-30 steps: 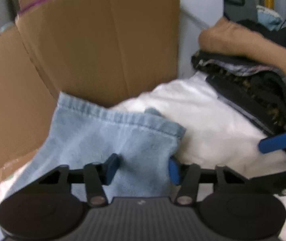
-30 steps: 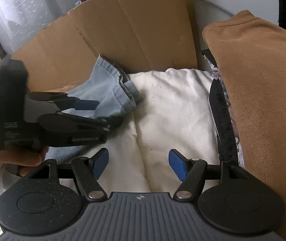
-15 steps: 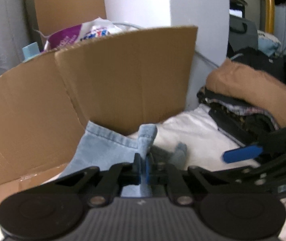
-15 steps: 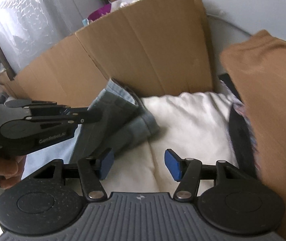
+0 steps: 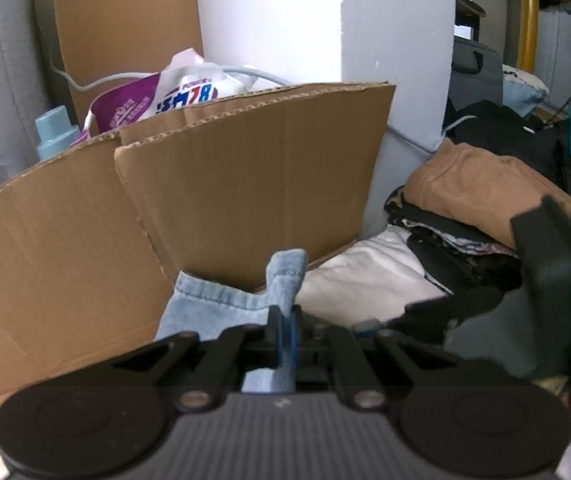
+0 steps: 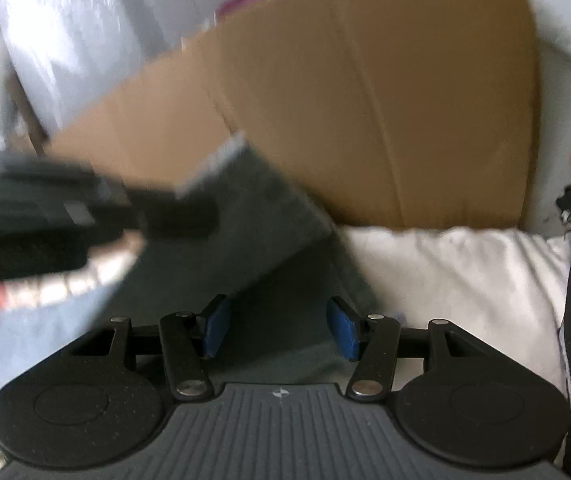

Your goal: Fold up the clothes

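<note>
A light blue denim garment [image 5: 213, 312] lies in front of the cardboard flaps, and my left gripper [image 5: 286, 332] is shut on a fold of it, with a tuft sticking up above the pads. In the right wrist view the lifted denim [image 6: 253, 216] looks dark and blurred, hanging from the left gripper [image 6: 181, 216]. My right gripper [image 6: 279, 328] sits low over that cloth. Its jaws stand apart with denim between the blue pads [image 6: 341, 332], which show no squeeze on it. The right gripper's body [image 5: 545, 280] fills the right side of the left wrist view.
Tall cardboard flaps [image 5: 245, 184] stand close behind. A white padded cloth [image 6: 465, 272] covers the surface to the right. Further right is a pile of clothes topped by a brown garment [image 5: 485, 188]. Bags and a bottle [image 5: 55, 132] sit behind the cardboard.
My left gripper closed on the denim's edge and raised it. My right gripper slid left from over the white cloth to over the denim, its jaws narrowing a little.
</note>
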The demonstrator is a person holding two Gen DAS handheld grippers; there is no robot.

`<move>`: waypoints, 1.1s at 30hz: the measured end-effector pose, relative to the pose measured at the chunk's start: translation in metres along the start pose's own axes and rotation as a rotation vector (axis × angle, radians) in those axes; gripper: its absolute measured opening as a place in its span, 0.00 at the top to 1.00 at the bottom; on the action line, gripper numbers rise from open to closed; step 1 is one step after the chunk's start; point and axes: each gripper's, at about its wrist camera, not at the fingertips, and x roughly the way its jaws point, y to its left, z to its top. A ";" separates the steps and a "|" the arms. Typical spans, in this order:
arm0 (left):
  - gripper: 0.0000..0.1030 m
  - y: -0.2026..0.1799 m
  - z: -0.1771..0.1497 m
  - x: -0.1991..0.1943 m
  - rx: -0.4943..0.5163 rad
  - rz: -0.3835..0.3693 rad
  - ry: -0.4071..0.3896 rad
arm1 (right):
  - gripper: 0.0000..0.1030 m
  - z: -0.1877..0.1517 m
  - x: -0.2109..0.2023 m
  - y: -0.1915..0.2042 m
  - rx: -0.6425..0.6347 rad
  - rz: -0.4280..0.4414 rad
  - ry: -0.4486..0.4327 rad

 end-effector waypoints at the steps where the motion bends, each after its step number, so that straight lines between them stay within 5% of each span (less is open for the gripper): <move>1: 0.96 0.000 0.001 0.000 -0.002 -0.002 0.002 | 0.43 -0.004 0.004 0.000 -0.017 -0.016 0.019; 9: 0.96 -0.012 -0.004 0.018 0.015 -0.035 0.038 | 0.58 -0.028 -0.005 -0.020 0.013 -0.056 0.086; 18: 0.96 -0.037 -0.031 0.049 -0.012 -0.090 0.093 | 0.59 -0.035 -0.014 -0.033 0.088 -0.035 0.071; 33: 0.96 -0.040 -0.043 0.079 -0.066 -0.141 0.111 | 0.57 -0.043 -0.037 -0.036 0.004 -0.105 0.088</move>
